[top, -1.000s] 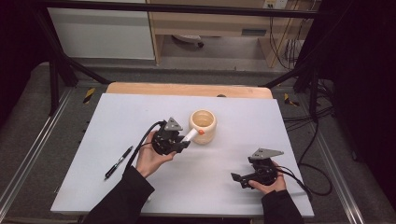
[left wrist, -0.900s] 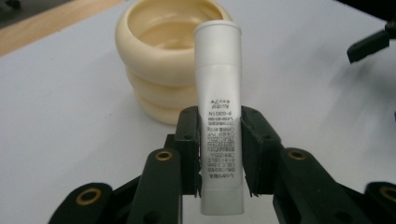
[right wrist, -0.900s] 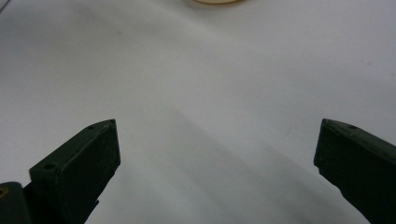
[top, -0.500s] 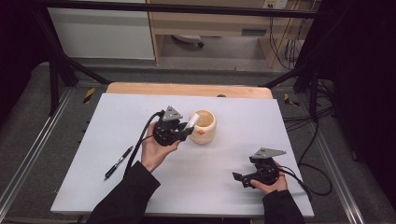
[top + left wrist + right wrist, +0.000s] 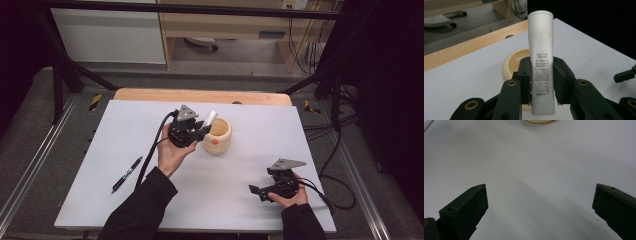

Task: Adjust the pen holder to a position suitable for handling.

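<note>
Here the left gripper point(image 5: 200, 131) is clamped on a white tube point(image 5: 541, 62), its two black jaws pressing the tube's sides near the crimped lower end. In the left gripper view the tube stands upright between them, printed text running along its body, its rounded cap end rising past the jaw tips. Behind the tube sits a cream cup point(image 5: 514, 63), its open mouth facing up on the white table point(image 5: 125, 200). From the high view the same gripper sits just left of the cup point(image 5: 218, 136), and the tube point(image 5: 210, 119) pokes up at a slant close to the cup's rim; whether it touches the rim I cannot tell. The cup bears a small orange mark on its near side.

The right gripper point(image 5: 256, 190) rests low near the table's front right, held in the person's right hand, well apart from the cup. Its jaws stand wide and released, nothing between them, bare table ahead in the right gripper view point(image 5: 540, 205).

A black pen point(image 5: 126, 174) lies on the table to the left, apart from both hands
</note>
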Motion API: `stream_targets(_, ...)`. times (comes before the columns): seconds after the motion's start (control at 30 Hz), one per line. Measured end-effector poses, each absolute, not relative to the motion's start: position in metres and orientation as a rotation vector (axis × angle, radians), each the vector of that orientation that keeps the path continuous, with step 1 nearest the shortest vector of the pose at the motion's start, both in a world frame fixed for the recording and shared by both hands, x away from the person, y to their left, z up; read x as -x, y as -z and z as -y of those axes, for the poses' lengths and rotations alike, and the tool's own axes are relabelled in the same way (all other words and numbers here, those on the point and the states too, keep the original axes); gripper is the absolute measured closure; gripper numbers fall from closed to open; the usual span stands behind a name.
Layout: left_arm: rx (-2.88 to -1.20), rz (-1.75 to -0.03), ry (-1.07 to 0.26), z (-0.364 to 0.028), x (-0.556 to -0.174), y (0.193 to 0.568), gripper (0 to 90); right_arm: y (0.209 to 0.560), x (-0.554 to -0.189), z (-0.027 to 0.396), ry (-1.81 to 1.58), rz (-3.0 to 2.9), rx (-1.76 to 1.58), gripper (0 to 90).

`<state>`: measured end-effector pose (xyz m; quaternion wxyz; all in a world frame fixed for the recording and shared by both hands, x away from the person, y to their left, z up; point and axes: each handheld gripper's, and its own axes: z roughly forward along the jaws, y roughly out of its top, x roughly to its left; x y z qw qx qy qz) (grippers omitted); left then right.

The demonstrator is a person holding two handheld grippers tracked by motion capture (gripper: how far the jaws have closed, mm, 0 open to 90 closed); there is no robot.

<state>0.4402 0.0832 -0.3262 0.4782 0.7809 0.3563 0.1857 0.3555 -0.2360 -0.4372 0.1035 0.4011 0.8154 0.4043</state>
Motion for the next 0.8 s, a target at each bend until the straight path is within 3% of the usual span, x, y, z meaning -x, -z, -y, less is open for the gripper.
stream_targets(0.8, -1.826, -0.894, -0.510, -0.048, -0.480, 0.343, 69.9, 0.437, -0.356, 0.236, -1.203, -2.404, -1.183, 0.7)
